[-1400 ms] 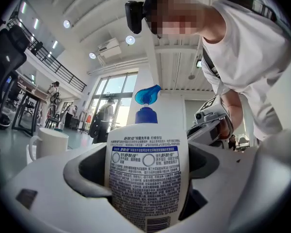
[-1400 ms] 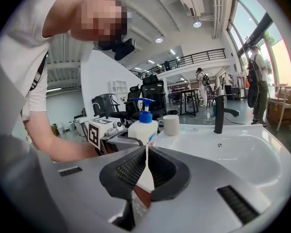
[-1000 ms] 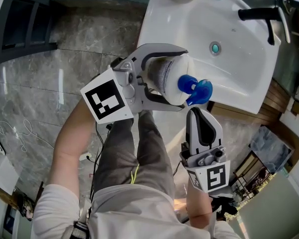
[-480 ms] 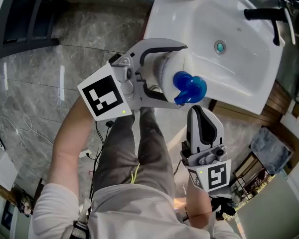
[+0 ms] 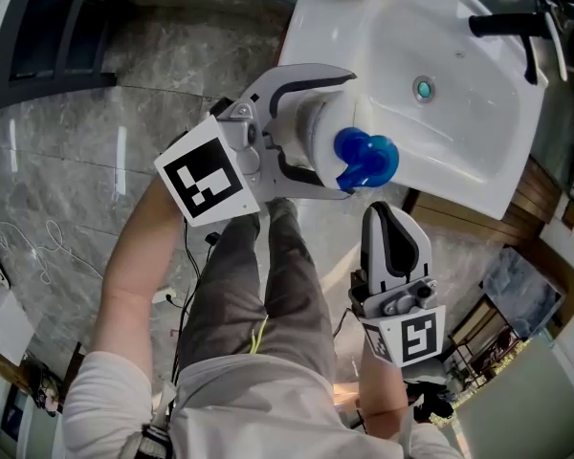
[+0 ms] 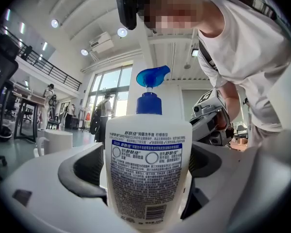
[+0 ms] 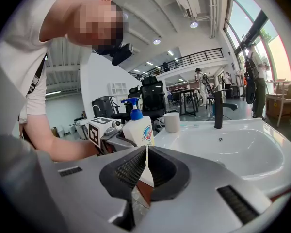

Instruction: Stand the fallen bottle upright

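A white pump bottle (image 5: pixel 323 137) with a blue pump head stands upright at the near rim of the white sink (image 5: pixel 311 36). My left gripper (image 5: pixel 349 132) reaches level around its body. The jaws are opening, with the bottle (image 6: pixel 148 169) between the pads and a thin gap on each side. My right gripper (image 5: pixel 388 216) hangs a little nearer to me, below the bottle in the head view. It is shut with nothing in it. In the right gripper view the bottle (image 7: pixel 138 127) stands just beyond the closed right gripper (image 7: pixel 146 166).
The sink basin has a drain (image 5: pixel 422 89) and a black faucet (image 5: pixel 502 25) at its far side. A pale cup (image 7: pixel 172 122) stands on the far left rim. A grey marble floor lies under the person's legs, and a wooden shelf stands right of the sink.
The left jaws have spread slightly around the bottle. The blue pump head now sits more squarely over the bottle's body. The right gripper has stayed put.
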